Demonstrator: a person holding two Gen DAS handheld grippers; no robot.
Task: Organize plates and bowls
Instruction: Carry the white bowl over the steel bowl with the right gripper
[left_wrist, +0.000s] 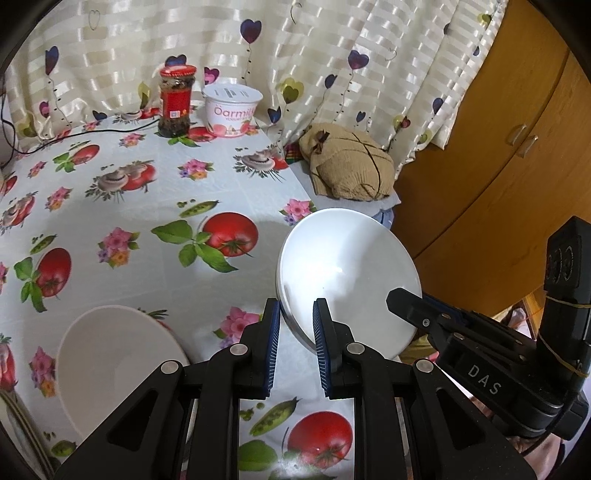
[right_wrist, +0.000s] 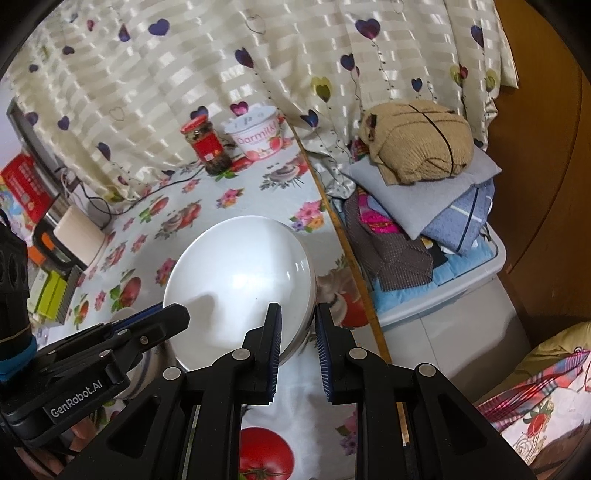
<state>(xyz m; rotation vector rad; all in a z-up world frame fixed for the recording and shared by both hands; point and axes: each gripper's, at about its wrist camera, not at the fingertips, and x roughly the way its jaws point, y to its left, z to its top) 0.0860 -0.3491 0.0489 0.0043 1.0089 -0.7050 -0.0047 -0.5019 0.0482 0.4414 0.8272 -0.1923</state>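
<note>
A white plate (left_wrist: 347, 273) (right_wrist: 240, 284) is tilted above the table near its right edge, held between both grippers. My left gripper (left_wrist: 295, 328) straddles the plate's near left rim, jaws partly open around the rim. My right gripper (right_wrist: 298, 328) straddles the plate's near right rim the same way, and it shows at the plate's right side in the left wrist view (left_wrist: 406, 299). The left gripper shows at the plate's left in the right wrist view (right_wrist: 173, 317). A white bowl (left_wrist: 114, 362) sits on the table at the lower left.
The table carries a fruit-print cloth (left_wrist: 155, 206). A red-lidded jar (left_wrist: 175, 99) and a yogurt tub (left_wrist: 231, 110) stand at the back by the curtain. Folded clothes (right_wrist: 417, 147) lie on a bin right of the table. A wooden cabinet (left_wrist: 498, 166) stands at right.
</note>
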